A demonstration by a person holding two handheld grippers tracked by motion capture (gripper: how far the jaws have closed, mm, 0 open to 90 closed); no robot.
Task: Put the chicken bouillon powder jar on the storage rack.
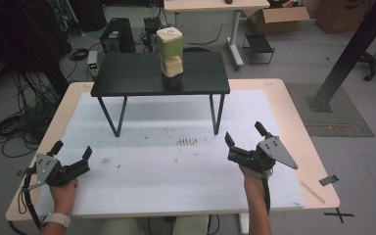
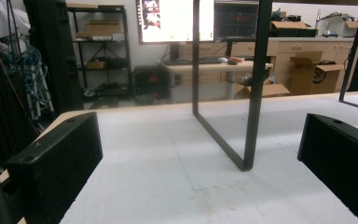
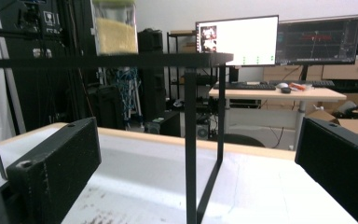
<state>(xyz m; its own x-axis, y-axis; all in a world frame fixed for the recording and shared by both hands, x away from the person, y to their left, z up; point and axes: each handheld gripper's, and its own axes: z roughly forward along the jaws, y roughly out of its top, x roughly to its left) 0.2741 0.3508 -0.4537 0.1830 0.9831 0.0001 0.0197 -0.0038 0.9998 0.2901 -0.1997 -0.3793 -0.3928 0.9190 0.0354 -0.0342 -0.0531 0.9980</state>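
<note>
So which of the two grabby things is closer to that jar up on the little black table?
The right gripper. It sits further up the white mat, nearer the jar on the black stand than the left gripper, by the near edge.

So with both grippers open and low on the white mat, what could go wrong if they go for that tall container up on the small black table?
The tall pale-green container stands upright on the small black table, so a one-sided push could probably tip it. The right gripper sits close to the table's thin black leg and might clip it while rising. The left gripper is farther away, so its long reach may arrive off-centre.
</note>
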